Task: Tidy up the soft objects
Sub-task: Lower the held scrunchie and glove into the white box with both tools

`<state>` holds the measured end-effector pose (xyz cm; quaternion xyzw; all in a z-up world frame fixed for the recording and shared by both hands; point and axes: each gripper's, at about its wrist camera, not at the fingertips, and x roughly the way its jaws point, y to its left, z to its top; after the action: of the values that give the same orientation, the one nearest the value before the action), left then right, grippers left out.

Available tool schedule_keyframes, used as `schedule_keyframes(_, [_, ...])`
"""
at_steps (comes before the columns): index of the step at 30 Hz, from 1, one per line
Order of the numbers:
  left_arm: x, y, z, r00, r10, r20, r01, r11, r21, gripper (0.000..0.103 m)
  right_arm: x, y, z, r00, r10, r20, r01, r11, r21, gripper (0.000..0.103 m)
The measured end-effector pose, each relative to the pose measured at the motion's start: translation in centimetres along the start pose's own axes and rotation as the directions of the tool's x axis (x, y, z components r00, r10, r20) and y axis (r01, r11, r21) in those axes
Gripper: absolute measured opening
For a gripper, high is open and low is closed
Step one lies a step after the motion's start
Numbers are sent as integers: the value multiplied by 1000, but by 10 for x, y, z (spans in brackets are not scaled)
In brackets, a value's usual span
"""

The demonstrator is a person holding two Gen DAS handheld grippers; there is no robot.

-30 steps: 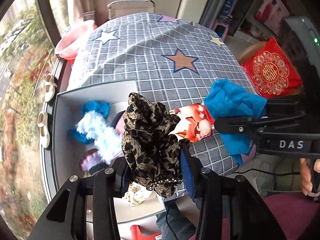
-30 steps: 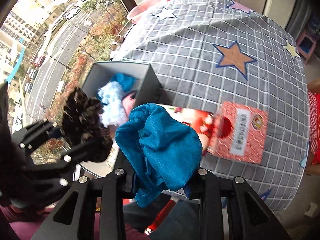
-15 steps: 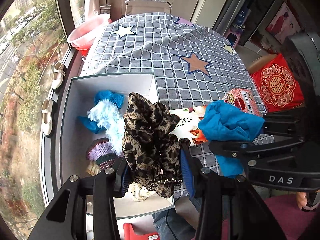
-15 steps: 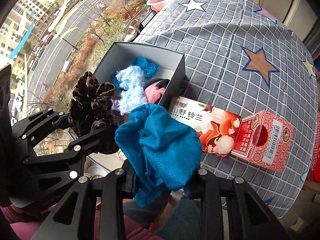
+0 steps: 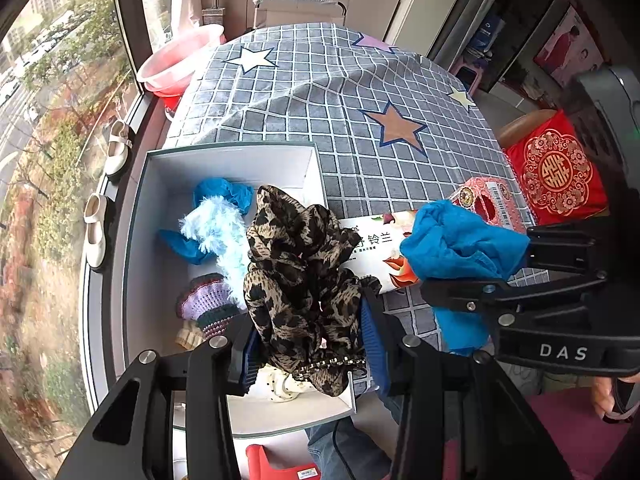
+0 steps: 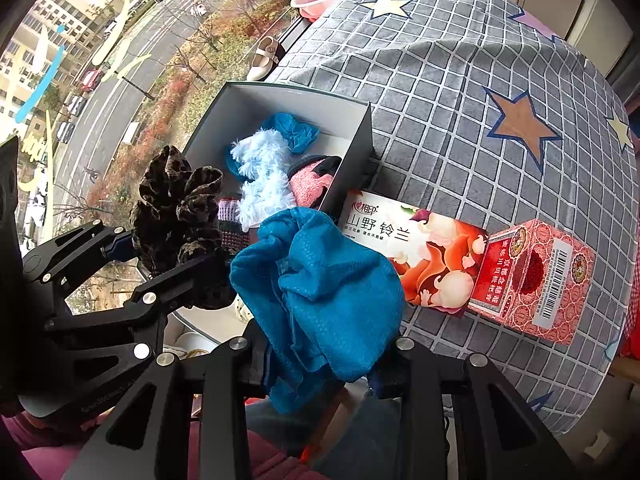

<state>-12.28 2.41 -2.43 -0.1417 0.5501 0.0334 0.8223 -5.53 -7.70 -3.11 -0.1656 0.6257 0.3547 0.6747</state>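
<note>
L gripper (image 5: 306,354) jaws clamp leopard scrunchie (image 5: 304,276); R gripper (image 6: 320,364) blue cloth (image 6: 320,276).

A box (image 5: 136,240) is sitting at the left edge of the counter (image 5: 340,92), with soft things lying inside it. Two cartons (image 6: 416,256) are lying just right of the box. A basin (image 5: 180,60) is sitting behind the counter's far left corner.
</note>
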Motion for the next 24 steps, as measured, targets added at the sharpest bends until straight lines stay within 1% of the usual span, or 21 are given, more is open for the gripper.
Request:
schedule_keyframes(10, [2, 5, -1, 1000, 0, -3, 0, 1000, -14, 47, 3, 1, 1, 1000, 0, -5, 0, 1000, -2, 34])
schedule_keyframes(24, [2, 6, -1, 1000, 1, -4, -1, 1000, -8, 47, 4, 0, -1, 1000, 6, -4, -6, 1000, 21, 34])
